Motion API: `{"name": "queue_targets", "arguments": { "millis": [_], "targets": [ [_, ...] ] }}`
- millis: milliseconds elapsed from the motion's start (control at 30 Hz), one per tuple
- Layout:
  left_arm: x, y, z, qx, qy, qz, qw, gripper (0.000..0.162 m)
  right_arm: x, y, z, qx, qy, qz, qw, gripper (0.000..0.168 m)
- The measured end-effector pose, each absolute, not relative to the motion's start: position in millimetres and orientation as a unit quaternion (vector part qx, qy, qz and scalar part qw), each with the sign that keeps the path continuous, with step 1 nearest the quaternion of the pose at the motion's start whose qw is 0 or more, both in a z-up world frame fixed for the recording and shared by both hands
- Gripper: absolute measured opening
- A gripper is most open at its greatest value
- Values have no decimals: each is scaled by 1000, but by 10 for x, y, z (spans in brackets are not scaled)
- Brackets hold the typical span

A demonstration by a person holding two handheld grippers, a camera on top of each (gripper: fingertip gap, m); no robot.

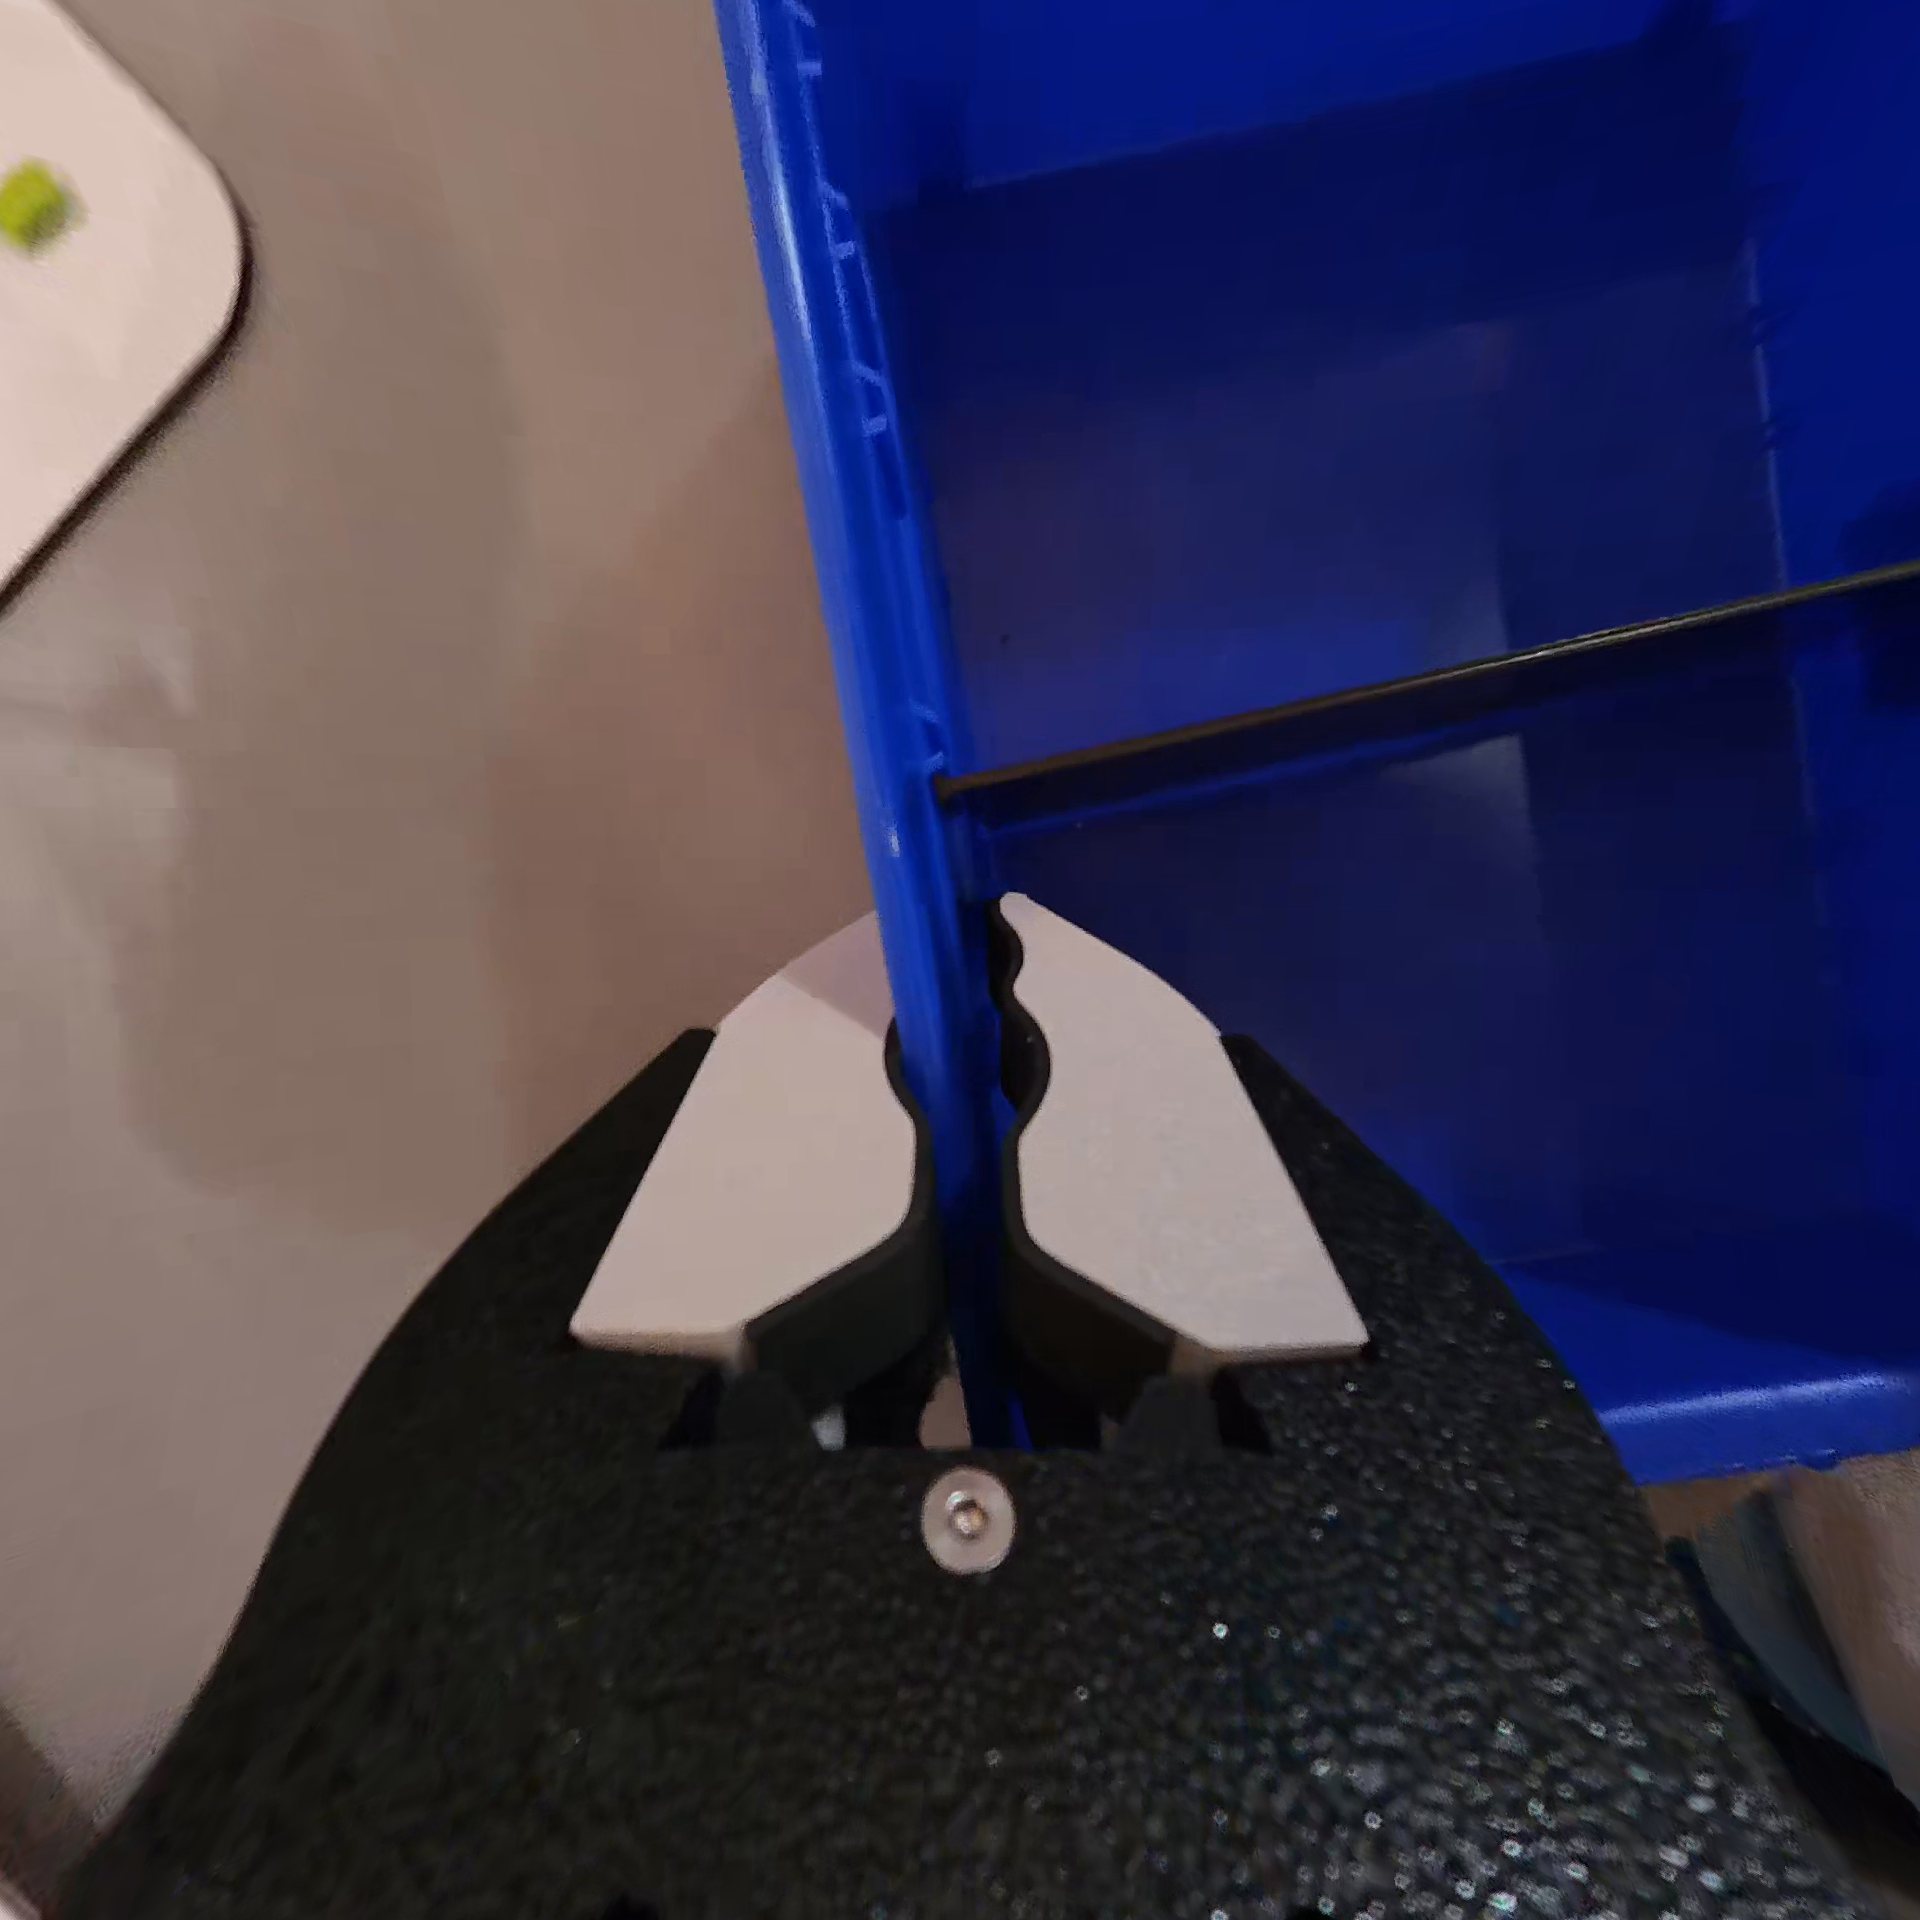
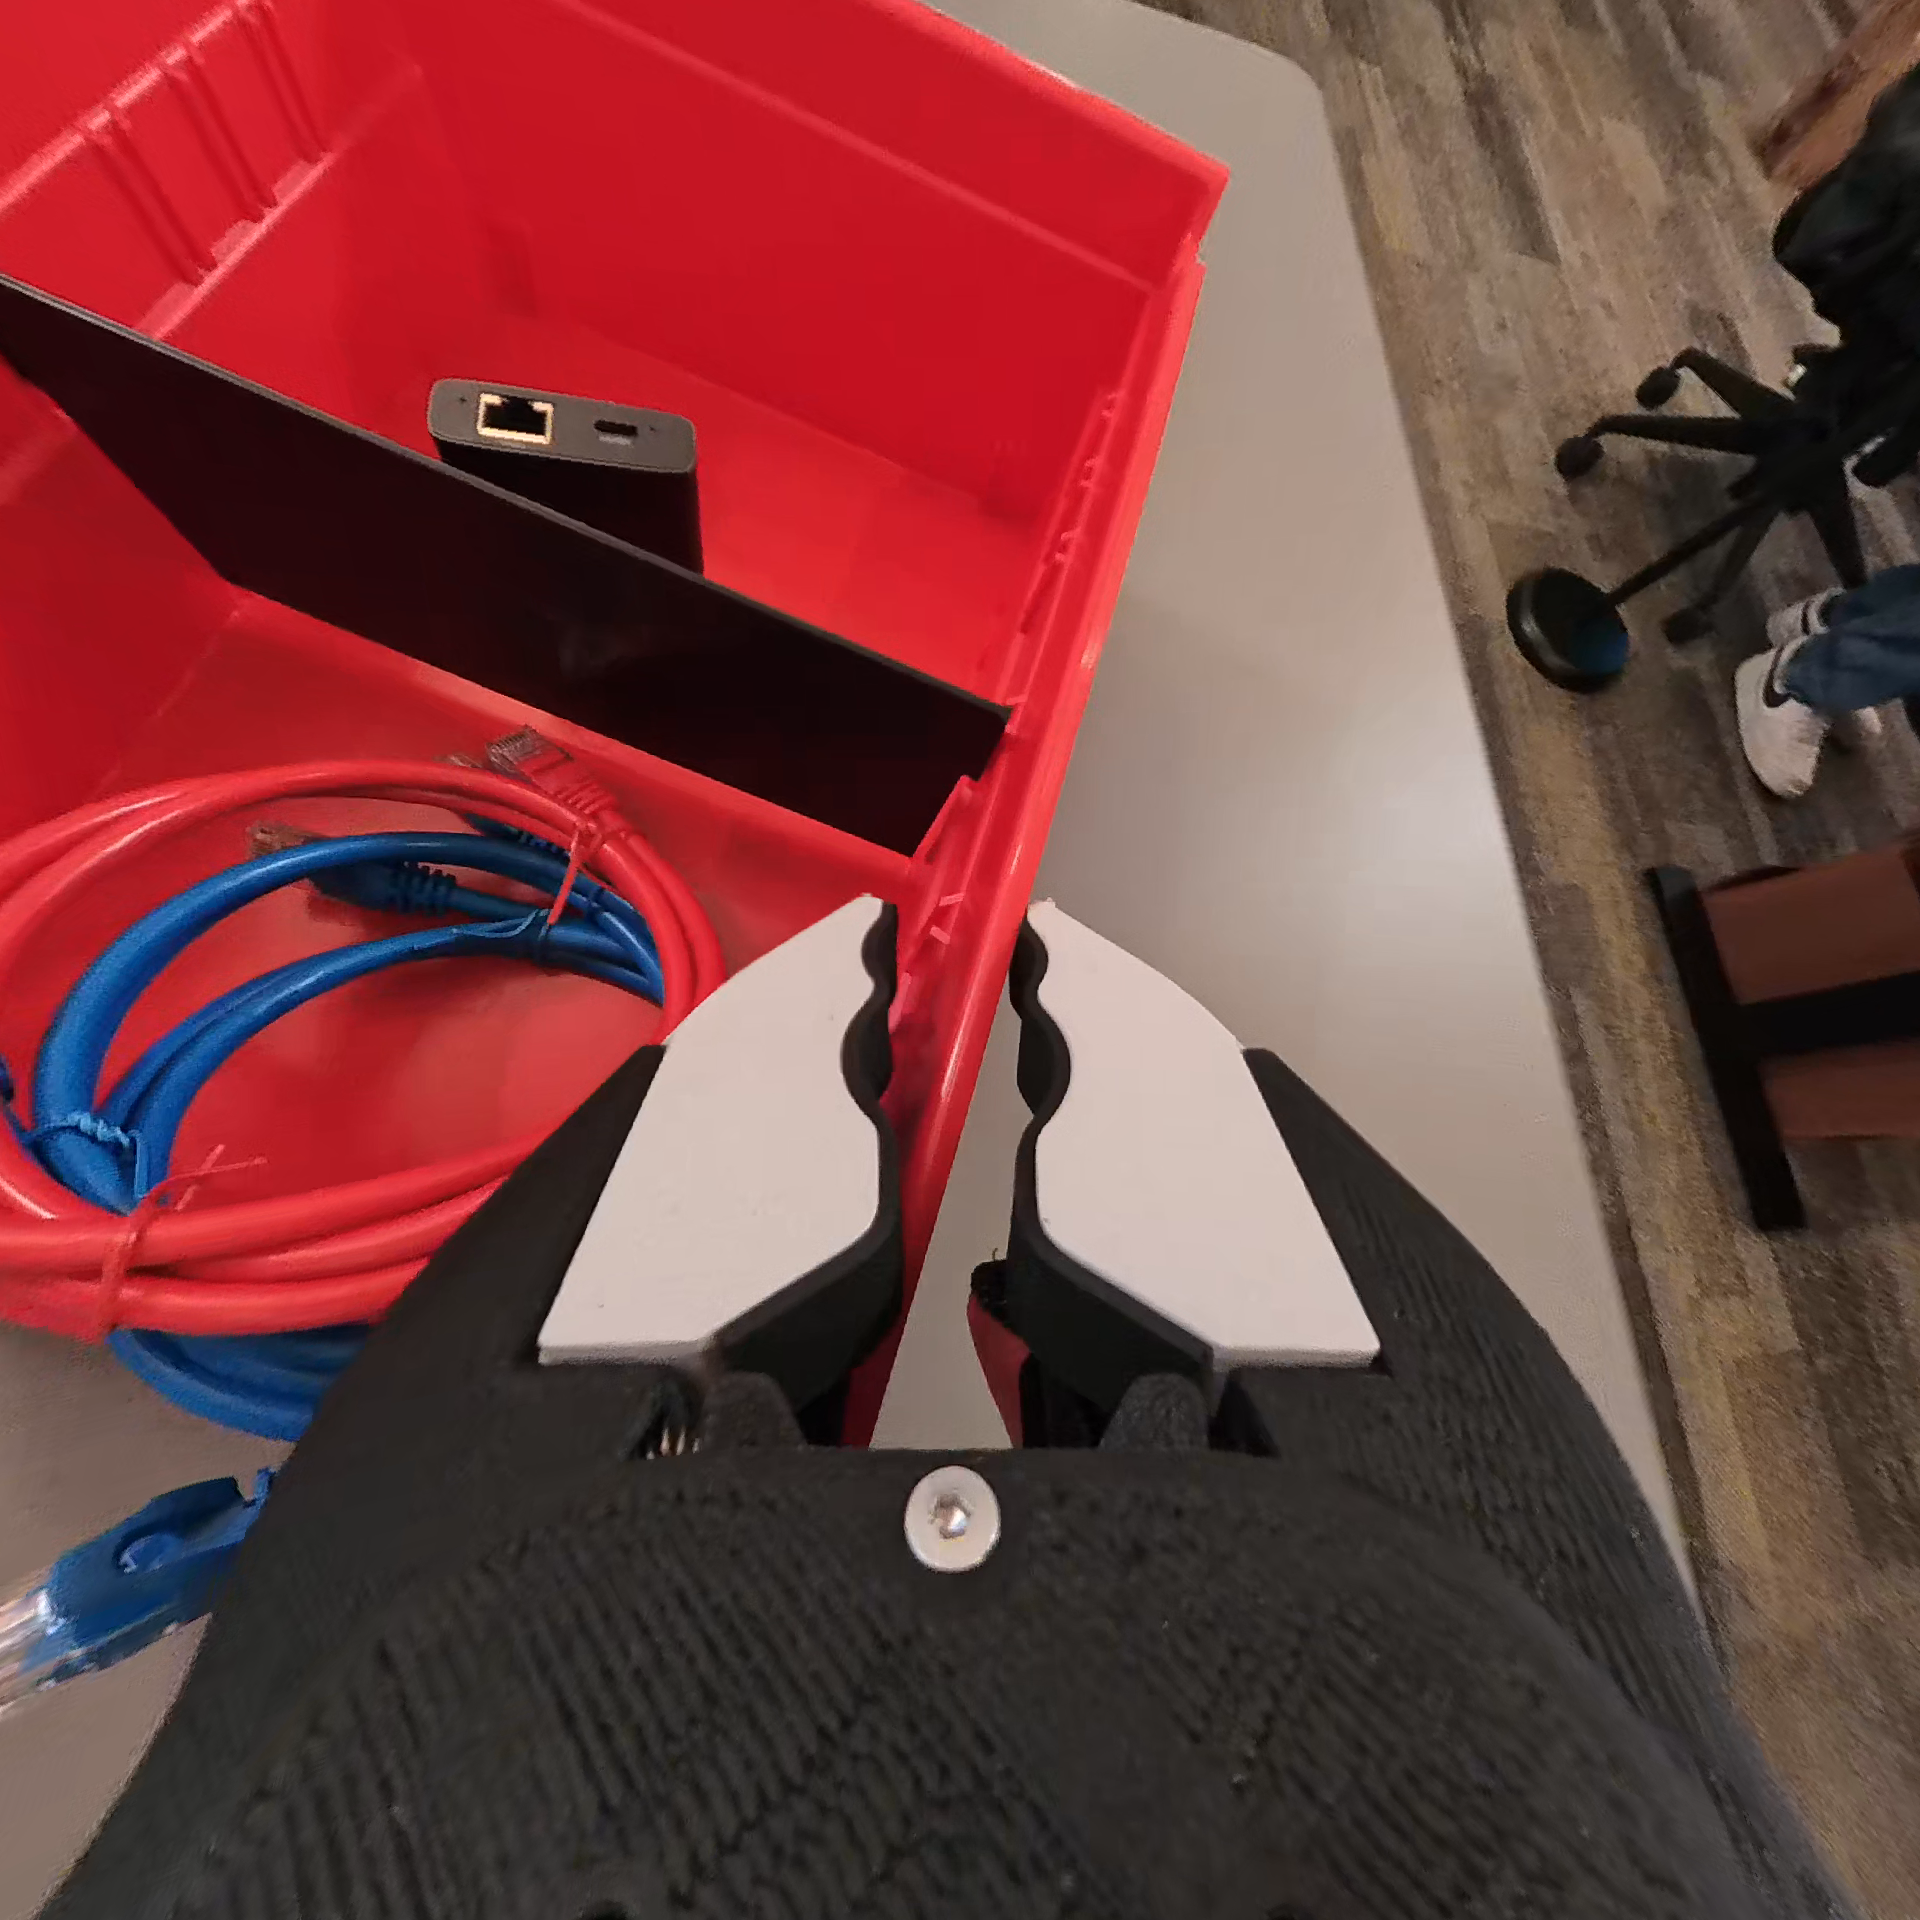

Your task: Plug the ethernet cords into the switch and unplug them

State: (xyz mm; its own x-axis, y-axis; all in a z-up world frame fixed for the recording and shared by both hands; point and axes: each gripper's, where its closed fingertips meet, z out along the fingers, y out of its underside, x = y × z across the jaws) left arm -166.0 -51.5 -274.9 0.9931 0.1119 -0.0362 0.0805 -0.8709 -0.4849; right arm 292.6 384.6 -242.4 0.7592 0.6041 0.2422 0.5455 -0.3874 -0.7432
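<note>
My left gripper (image 1: pixel 945 920) is shut on the left wall of a blue bin (image 1: pixel 831 416), one finger outside and one inside. The bin has a thin black divider (image 1: pixel 1455 675), and the compartments I can see look empty. My right gripper (image 2: pixel 958 914) is shut on the right wall of a red bin (image 2: pixel 1091 520). A black divider (image 2: pixel 520 582) splits the red bin. Behind it lies a grey device with ports (image 2: pixel 566 436). In front of it lie a coiled red cable (image 2: pixel 312 1226) and a blue cable (image 2: pixel 312 935). A blue plug (image 2: pixel 156 1548) hangs out onto the table.
The red bin stands on a white table (image 2: pixel 1299 727) near its right edge. Beyond the edge are carpet, an office chair base (image 2: pixel 1714 468), a person's shoe (image 2: pixel 1782 717) and a wooden leg (image 2: pixel 1818 1018). A white rounded board (image 1: pixel 104 343) lies left of the blue bin.
</note>
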Motion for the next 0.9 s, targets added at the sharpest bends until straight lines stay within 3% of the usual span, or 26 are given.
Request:
{"name": "queue_targets", "arguments": {
  "millis": [667, 900],
  "targets": [
    [-1757, -1876, -2678, -926, -214, 23, 310, 4, 690, 2341, -2433, -703, -514, 156, 466, 38],
    [-1800, -2038, -2518, -890, -235, 12, 391, 4, 766, 2305, -1974, -661, -480, 213, 537, 37]
  ]
}}
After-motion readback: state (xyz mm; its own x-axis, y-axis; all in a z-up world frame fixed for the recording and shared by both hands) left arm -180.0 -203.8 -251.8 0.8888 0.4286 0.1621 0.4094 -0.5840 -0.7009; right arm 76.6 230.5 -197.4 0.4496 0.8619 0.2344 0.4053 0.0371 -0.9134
